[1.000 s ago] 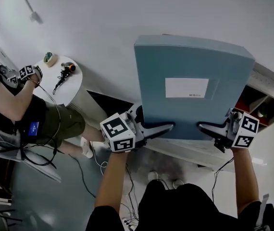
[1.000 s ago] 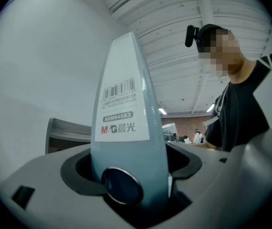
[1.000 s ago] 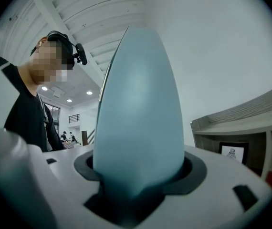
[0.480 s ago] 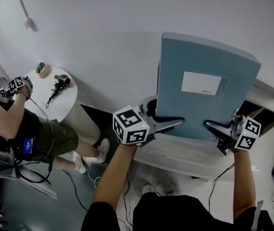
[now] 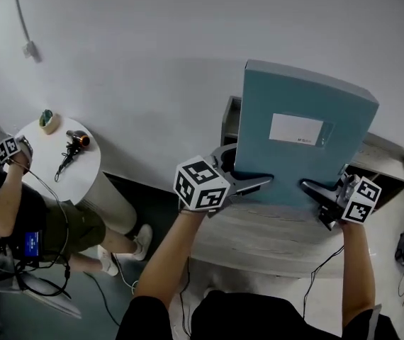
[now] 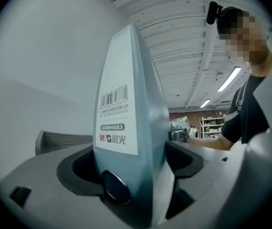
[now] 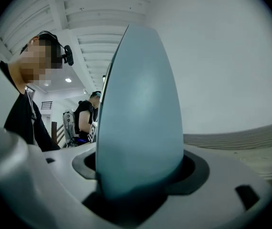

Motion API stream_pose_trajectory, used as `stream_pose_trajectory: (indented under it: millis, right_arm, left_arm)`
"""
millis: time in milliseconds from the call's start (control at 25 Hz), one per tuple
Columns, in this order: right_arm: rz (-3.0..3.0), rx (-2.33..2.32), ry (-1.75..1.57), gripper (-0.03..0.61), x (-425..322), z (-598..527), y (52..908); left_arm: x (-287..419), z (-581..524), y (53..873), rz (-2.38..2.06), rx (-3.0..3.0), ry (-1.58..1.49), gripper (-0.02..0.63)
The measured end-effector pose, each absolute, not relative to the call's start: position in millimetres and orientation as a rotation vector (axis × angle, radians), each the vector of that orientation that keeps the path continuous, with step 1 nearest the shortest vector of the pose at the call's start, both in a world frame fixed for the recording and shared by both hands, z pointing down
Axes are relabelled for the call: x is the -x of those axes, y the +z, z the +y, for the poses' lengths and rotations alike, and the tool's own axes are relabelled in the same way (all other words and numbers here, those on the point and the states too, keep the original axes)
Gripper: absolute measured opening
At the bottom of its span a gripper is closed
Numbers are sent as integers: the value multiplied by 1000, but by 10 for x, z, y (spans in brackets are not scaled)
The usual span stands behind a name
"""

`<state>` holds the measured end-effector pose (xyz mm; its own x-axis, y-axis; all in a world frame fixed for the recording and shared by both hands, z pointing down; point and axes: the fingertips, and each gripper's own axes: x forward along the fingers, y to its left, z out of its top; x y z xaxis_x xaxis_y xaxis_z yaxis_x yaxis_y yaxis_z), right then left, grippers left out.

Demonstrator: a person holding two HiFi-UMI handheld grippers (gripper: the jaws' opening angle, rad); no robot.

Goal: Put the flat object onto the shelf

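the task is part done, as i judge it; the file box [image 5: 305,133] is off the floor and up over the shelf [image 5: 273,239], standing upright above the back of the shelf's top board, near the wall behind the shelf; whether its bottom edge rests on that board i cannot tell, because my own grippers cover it; what is left, i reckon, is to settle it on the shelf, let go and draw both hands back; my left gripper [image 5: 259,183] has the box's lower corner on the spine side, where the barcode label and the ring hole face its camera; its jaws have just been opening a little, yet the box sits between them and fills the gap, so i read it as gripped on its two broad faces; my right gripper [image 5: 312,190] has the opposite lower corner; its jaws too have just been opening somewhat, with the box's rounded edge wedged between them and the pads close on it; both forearms reach forward over the front of the shelf, about level, the grippers turned inward so that they point at each other across the box, the marker cubes on the outer sides; the box's white label faces me, well above the shelf top; a small round surface [image 5: 53,154] stands well to the left of the shelf.
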<state>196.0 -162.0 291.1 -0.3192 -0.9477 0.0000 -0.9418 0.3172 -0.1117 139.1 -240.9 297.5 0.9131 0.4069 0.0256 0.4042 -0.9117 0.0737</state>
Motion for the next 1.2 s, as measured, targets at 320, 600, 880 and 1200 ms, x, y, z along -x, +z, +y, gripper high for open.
stream_pose_trajectory:
  millis: [320, 600, 880, 1200]
  right_arm:
    - [2439, 1883, -132, 368, -2391, -1778, 2752]
    - [2383, 1933, -120, 385, -2667, -1961, 2689]
    - [2362, 1939, -136, 391, -2845, -2223, 2621]
    - [2362, 1979, -136, 400, -2928, -2314, 2632]
  left_arm:
    - [-1802, -2585, 2799, 624, -3027, 114, 394]
    - [-2045, -2770, 2690, 611, -3070, 153, 394]
    - [-2214, -3027, 2597, 591, -3087, 170, 397]
    - [-2292, -3123, 2579, 558, -3151, 156, 400]
